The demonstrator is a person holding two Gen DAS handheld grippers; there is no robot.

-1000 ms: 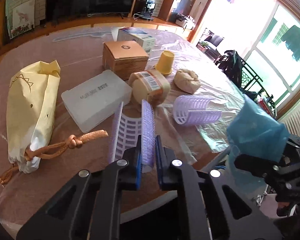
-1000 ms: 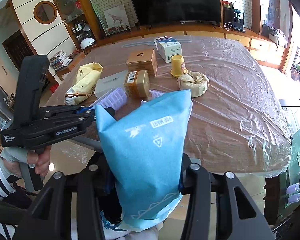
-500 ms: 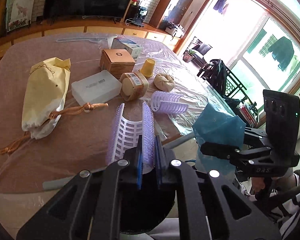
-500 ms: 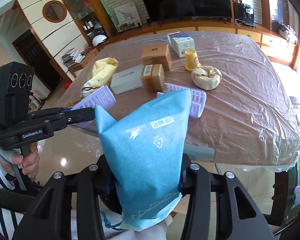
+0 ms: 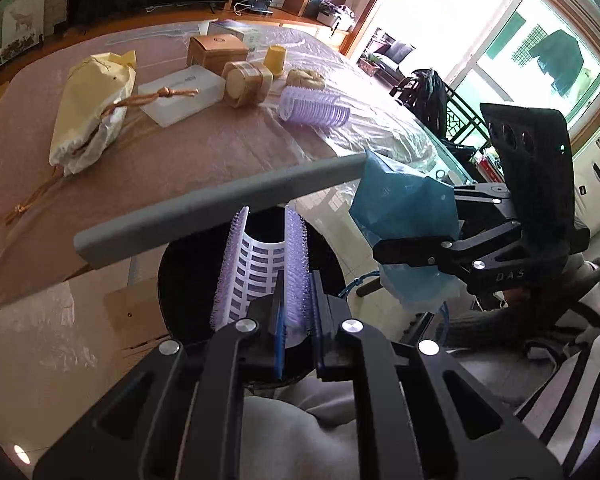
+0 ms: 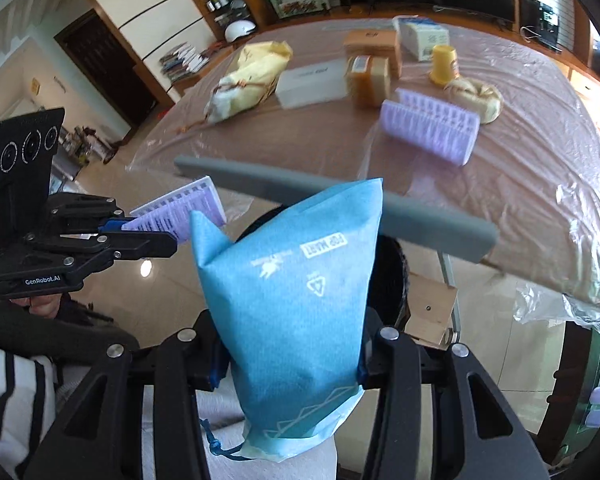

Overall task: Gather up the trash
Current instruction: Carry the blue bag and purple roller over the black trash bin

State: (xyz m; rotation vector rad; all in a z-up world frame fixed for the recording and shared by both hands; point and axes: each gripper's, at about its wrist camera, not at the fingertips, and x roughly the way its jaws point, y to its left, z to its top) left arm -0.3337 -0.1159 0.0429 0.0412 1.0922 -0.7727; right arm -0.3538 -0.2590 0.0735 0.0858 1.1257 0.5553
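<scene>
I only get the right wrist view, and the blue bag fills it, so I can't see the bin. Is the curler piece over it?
Observer: Yes. In the left wrist view the purple curler piece, clamped in the left tool, stands right above the black bin's opening.
Operator: And my bag?
Observer: The blue bag in the right tool appears to hang beside the bin's right rim, not over the opening.
</scene>
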